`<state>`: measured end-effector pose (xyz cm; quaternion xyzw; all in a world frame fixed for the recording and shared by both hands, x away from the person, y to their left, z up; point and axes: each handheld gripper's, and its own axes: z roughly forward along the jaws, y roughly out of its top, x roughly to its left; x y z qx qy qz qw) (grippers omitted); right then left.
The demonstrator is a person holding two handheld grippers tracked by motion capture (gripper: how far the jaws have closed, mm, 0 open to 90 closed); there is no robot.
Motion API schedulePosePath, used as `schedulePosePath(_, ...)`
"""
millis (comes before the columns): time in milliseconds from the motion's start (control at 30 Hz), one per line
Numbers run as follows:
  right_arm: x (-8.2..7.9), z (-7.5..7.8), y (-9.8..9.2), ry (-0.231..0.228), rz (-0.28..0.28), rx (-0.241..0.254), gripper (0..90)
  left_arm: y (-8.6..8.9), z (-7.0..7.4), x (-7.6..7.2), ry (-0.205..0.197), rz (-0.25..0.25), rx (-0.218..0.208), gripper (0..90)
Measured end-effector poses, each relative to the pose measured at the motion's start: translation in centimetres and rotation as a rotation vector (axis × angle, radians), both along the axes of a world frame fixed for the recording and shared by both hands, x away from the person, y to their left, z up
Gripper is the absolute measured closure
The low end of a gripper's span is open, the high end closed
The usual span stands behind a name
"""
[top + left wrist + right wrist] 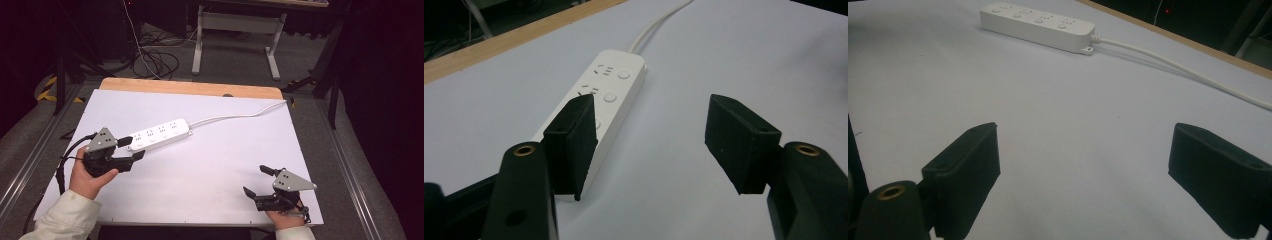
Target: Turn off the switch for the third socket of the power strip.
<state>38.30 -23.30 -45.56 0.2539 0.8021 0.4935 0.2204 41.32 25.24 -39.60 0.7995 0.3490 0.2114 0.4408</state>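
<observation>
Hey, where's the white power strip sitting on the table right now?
In the high view the power strip lies left of centre on the white table, its near end just ahead of the open left gripper and its cord running toward the far right corner.

Left gripper (131,148), held in the left hand (87,177) at the left side of the high view, lies roughly level, its jaws pointing right and standing apart with nothing pressed between the pads (574,145); the forearm in a pale sleeve (62,217) enters from the bottom left corner. Right gripper (255,181), held in the right hand (282,218) at the bottom right, points left across the high view, its jaws spread wide and empty; the grey three-cornered plate on each gripper faces upward; the two hands are well apart.
</observation>
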Motion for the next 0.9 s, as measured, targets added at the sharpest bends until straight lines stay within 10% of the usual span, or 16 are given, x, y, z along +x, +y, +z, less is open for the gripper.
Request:
schedulePosePath(633, 0.1, 0.0, -0.1, 0.004, 0.002, 0.004, 13.4, -2.8, 0.9, 3.0, 0.003, -0.007, 0.064, 38.8)
schedulePosePath(900, 0.1, 0.0, -0.1, 0.006, 0.005, 0.003, 13.5, -3.2, 0.5, 4.1, 0.030, 0.011, 0.060, 53.1)
